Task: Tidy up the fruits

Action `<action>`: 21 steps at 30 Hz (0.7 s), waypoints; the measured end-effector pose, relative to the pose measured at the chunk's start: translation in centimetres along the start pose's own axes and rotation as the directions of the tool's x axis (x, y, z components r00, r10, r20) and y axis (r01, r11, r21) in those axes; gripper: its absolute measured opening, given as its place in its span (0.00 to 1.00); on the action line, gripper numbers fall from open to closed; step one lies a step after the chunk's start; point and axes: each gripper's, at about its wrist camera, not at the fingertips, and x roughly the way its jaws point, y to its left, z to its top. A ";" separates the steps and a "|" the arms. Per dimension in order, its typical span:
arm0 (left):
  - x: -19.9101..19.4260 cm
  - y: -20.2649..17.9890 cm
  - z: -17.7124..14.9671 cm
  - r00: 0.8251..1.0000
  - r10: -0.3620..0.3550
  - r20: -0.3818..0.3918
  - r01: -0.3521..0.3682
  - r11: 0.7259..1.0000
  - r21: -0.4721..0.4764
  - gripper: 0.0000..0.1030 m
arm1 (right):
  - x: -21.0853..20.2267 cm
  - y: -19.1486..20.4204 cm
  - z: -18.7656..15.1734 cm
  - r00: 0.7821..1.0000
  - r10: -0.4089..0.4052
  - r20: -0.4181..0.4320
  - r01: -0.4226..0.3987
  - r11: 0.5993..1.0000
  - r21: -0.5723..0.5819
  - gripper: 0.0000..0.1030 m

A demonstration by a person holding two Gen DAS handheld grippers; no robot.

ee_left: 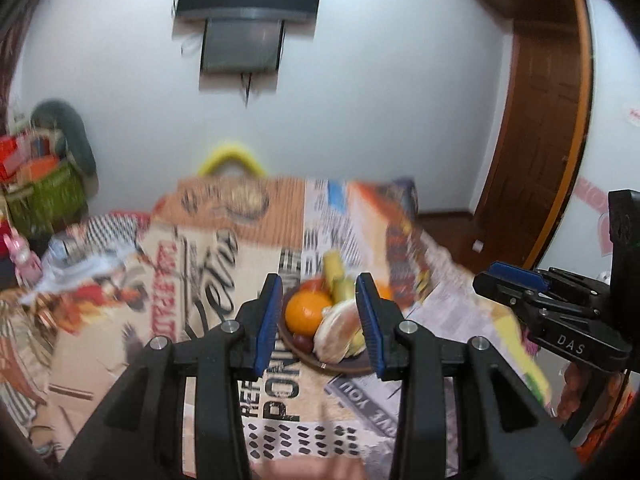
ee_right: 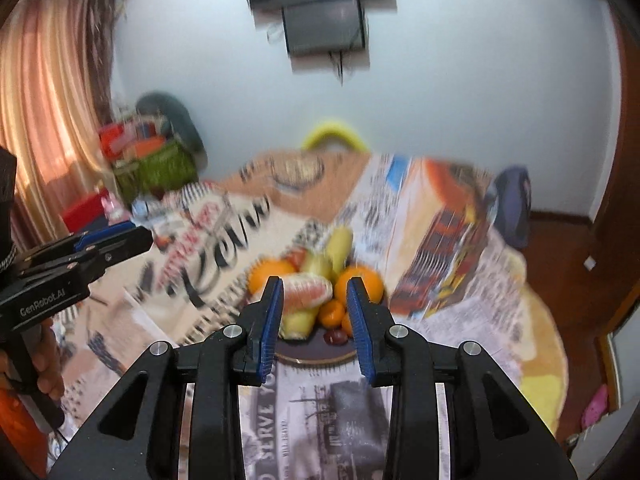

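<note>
- Fruits (ee_right: 316,292) sit piled in a dark bowl (ee_right: 316,354) on the printed-cloth worktop (ee_right: 320,420).
- Left tongs (ee_left: 322,320) stand apart, empty, above the bowl.
- Right tongs (ee_right: 316,320) likewise apart, gripping nothing.

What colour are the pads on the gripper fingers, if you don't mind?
Blue pads on black fingers, clearest in the right wrist view.

Tablecloth print (ee_left: 208,264) motion-blurred; bowl (ee_right: 316,354) partly hidden behind tongs.
</note>
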 end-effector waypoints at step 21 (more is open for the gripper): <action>-17.3 -5.1 0.5 0.946 0.014 0.324 -0.043 0.996 0.084 0.86 | -16.6 6.2 0.3 0.913 -0.058 0.404 0.068 0.998 -0.013 0.72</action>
